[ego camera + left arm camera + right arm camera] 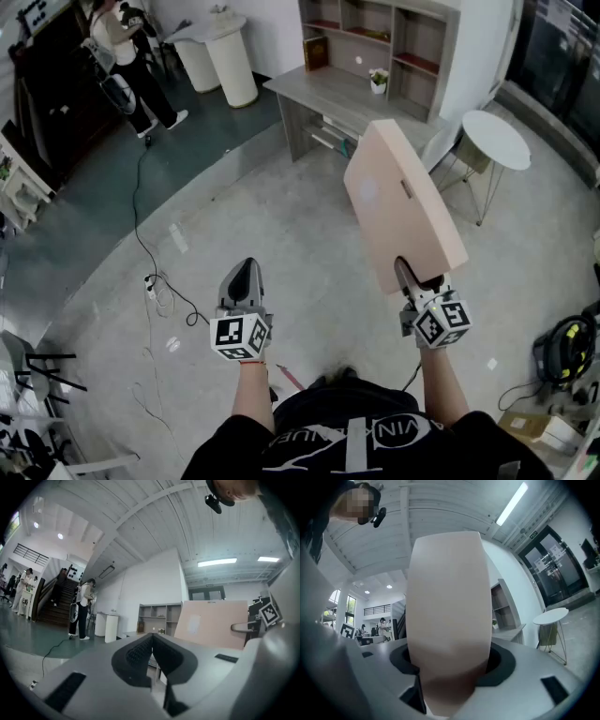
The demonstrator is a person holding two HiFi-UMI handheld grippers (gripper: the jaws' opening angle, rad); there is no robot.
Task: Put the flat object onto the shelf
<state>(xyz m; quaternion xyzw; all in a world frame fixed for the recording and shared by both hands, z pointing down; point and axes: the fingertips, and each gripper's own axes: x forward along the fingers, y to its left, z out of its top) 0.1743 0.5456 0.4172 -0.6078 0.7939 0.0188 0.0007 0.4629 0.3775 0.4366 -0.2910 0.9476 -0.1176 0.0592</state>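
Note:
A flat pale pink board stands on edge in my right gripper, which is shut on its near end. The board fills the middle of the right gripper view between the two black pads. It also shows at the right of the left gripper view as a pink panel. My left gripper is held level to the left, shut with nothing in it; its pads meet. The shelf with open compartments stands on a grey desk ahead.
A small plant pot sits on the desk. A round white table is right of the board, a white pedestal left of the desk. A person stands far left. Cables trail on the floor; gear lies at the right.

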